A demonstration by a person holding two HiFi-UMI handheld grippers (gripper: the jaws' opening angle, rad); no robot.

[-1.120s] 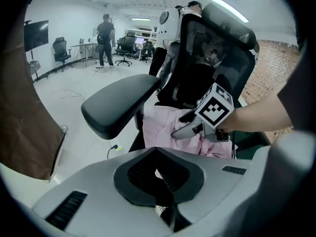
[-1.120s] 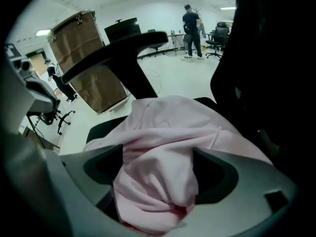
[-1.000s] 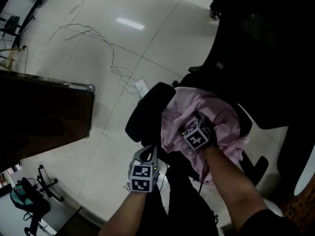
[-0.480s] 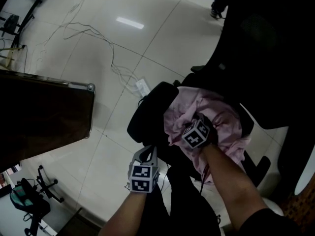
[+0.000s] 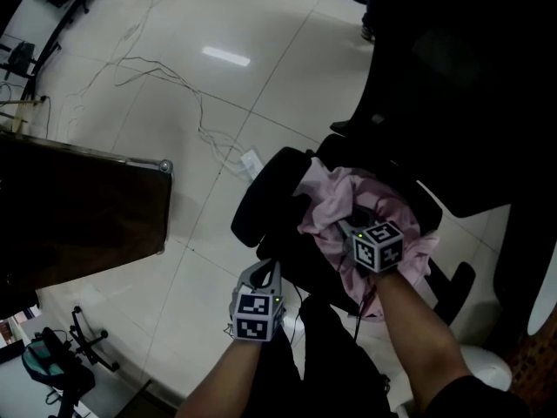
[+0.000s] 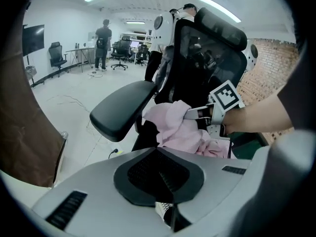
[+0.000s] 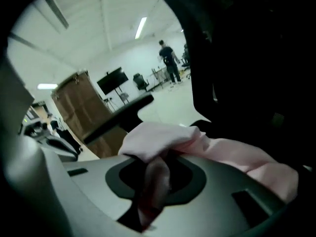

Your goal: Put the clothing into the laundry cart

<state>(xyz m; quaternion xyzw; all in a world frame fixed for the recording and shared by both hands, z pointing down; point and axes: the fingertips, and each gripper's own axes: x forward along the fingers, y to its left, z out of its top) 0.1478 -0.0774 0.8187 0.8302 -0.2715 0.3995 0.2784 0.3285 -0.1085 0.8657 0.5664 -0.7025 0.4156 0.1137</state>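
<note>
Pink garment (image 5: 335, 200) is bunching tighter now on the seat of the black office chair (image 5: 287, 255), and that is the change: against half a second ago the right hand-held gripper (image 5: 352, 227) has slid to the right and a touch toward the person, its marker cube (image 5: 379, 246) turned so a different face looks up, and the cloth has been dragged with it into a higher crumple. The left hand-held gripper (image 5: 264, 273) has barely budged; it hangs low beside the chair, just in front of the padded armrest (image 5: 265, 190). In the right gripper view the right hand-held gripper (image 7: 155, 181) is clamped down on a fold of the pink garment (image 7: 163, 137), fabric pinched between its jaws and spilling off to the right over the gripper body. Over in the left gripper view the left hand-held gripper (image 6: 165, 181) has its jaws drawn together with nothing caught in them, pointing at the armrest (image 6: 121, 107) and the pink garment (image 6: 173, 127) beyond. A white power strip (image 5: 251, 159) with trailing cables lies on the tiled floor past the chair.
</note>
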